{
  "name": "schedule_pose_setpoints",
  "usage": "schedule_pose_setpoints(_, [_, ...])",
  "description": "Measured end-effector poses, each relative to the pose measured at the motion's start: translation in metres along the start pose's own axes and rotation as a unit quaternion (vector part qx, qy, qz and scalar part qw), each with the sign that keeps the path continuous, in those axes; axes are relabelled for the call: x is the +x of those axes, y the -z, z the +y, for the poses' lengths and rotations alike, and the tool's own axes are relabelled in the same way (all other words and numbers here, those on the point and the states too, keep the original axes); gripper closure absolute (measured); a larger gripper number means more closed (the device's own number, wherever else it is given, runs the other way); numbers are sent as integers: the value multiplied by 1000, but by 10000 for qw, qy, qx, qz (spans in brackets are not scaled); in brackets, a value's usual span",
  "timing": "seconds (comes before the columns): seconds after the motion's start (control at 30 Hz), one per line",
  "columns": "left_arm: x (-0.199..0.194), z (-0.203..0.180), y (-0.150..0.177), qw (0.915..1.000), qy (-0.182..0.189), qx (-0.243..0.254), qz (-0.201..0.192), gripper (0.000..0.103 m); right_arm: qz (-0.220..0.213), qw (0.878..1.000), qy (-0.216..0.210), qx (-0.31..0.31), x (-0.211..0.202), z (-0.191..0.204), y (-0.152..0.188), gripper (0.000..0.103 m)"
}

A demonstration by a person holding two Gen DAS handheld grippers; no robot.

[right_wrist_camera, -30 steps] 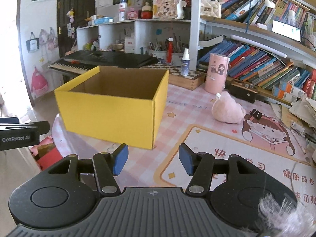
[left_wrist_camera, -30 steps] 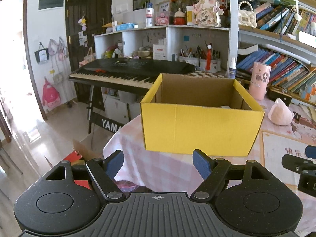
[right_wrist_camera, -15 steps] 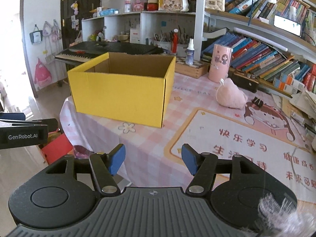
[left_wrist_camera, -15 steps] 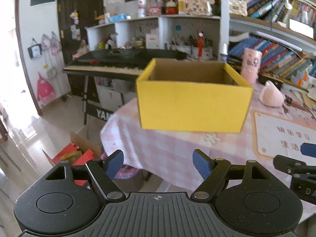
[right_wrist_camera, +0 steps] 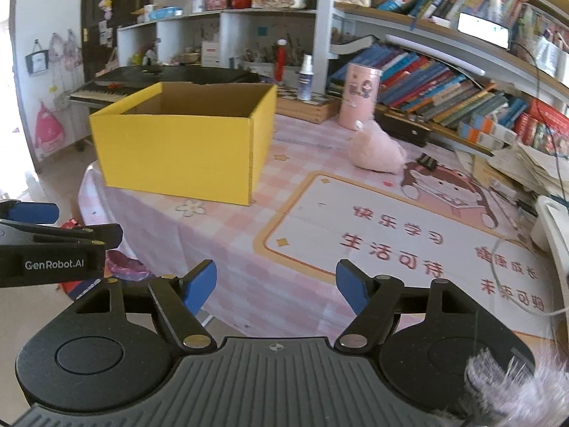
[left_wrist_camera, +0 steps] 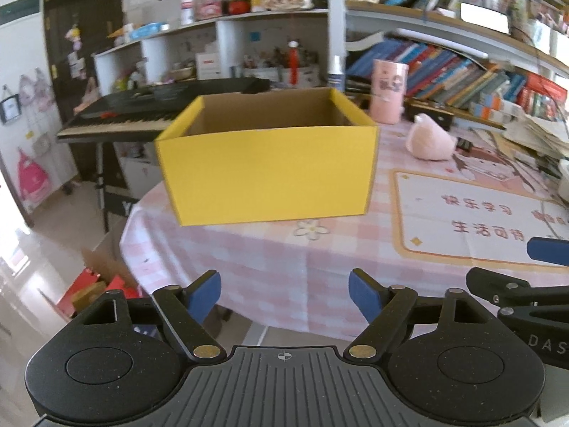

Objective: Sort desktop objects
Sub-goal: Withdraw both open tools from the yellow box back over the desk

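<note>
Round table [right_wrist_camera: 227, 249] under a pink-and-white checked cloth, with the things lying on it.
An open yellow cardboard box [right_wrist_camera: 177, 153] stands near the left edge; beside it lies a cartoon-printed mat [right_wrist_camera: 409, 242], with a pink plush toy [right_wrist_camera: 377, 151] and a pink cylindrical canister [right_wrist_camera: 359, 96] behind.

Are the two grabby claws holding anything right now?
No. The left gripper and the right gripper are both empty, their jaws opening over the pink checked tablecloth.

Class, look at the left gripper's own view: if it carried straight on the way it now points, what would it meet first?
Probably the pink checked tablecloth at the table's near edge, short of the yellow box. The left gripper is empty, jaws opening; depth is uncertain.
</note>
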State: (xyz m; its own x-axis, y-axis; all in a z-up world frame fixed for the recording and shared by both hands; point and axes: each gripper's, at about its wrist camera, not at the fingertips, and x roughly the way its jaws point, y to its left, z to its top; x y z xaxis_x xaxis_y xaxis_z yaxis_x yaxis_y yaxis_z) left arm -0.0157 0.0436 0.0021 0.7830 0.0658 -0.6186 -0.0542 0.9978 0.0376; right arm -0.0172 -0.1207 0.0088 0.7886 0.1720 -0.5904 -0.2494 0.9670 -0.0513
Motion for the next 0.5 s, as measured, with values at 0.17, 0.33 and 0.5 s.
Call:
schedule_pose_setpoints(0.17, [6,-14,-6,9997,196,142,-53,17,23,9997,191,132,0,-14,3,31])
schedule_pose_setpoints(0.33, [12,-28,-12,9991,355,247,-51,16,38,9990,356,269,0,-28,4,29])
schedule_pose_setpoints(0.5, [19,-44,-16,9980,496,388,-30,13,87,9980,473,412,3,-44,3,27])
